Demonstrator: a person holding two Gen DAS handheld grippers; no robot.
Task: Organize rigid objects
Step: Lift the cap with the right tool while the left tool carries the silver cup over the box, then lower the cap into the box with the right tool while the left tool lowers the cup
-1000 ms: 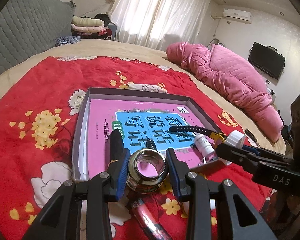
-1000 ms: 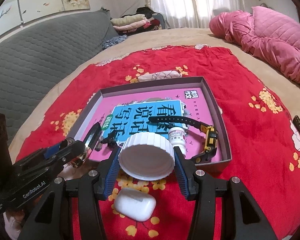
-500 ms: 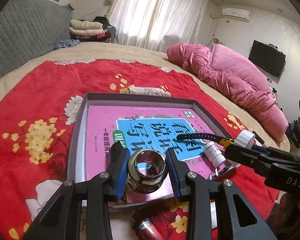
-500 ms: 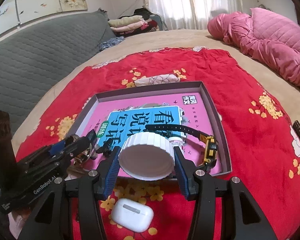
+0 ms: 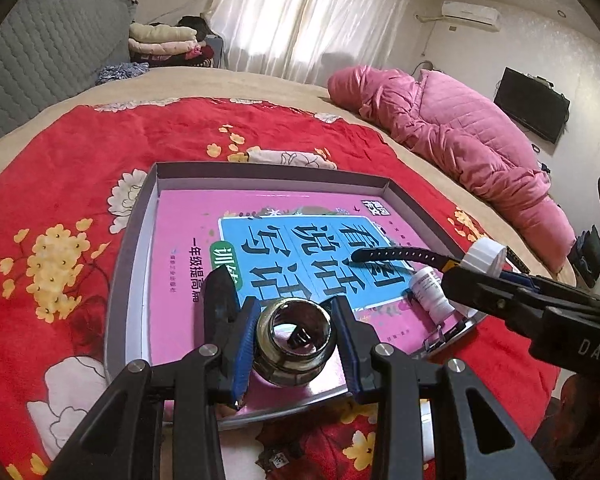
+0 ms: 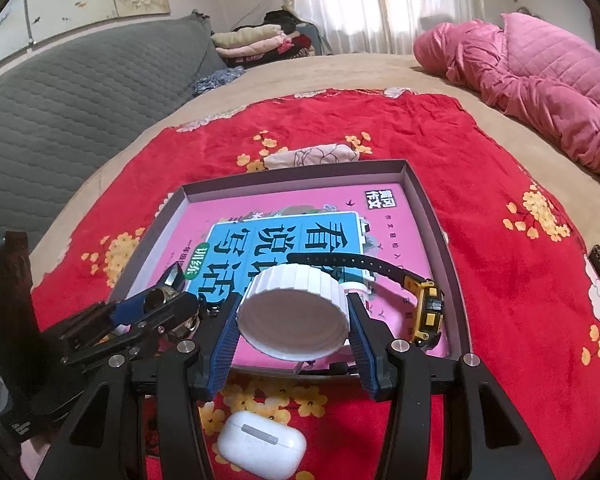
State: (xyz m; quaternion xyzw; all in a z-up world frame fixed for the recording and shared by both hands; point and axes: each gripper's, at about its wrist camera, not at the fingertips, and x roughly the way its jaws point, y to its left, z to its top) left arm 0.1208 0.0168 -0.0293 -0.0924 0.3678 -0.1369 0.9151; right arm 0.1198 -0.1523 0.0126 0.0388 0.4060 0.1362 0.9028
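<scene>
A shallow grey box (image 5: pixel 268 171) (image 6: pixel 300 178) lies on the red flowered blanket, with a pink and blue book (image 5: pixel 284 232) (image 6: pixel 300 232) inside. My left gripper (image 5: pixel 294 340) (image 6: pixel 156 306) is shut on a round shiny metal piece (image 5: pixel 294 342), held over the box's near edge. My right gripper (image 6: pixel 292 320) (image 5: pixel 480 264) is shut on a white ribbed cap (image 6: pixel 294 312) (image 5: pixel 485 254) above the box's near side. On the book lie a black and yellow watch (image 6: pixel 416 300) (image 5: pixel 396 257) and a small white bottle (image 5: pixel 430 292).
A white earbud case (image 6: pixel 260 442) sits on the blanket just below my right gripper. A pink quilted coat (image 5: pixel 460 136) lies along the bed's far right. A grey padded headboard (image 6: pixel 68 92) and folded clothes (image 6: pixel 256 40) stand at the back left.
My left gripper has carried the metal piece forward, from over the blanket to over the box's near edge. The right gripper has held nearly still with the cap.
</scene>
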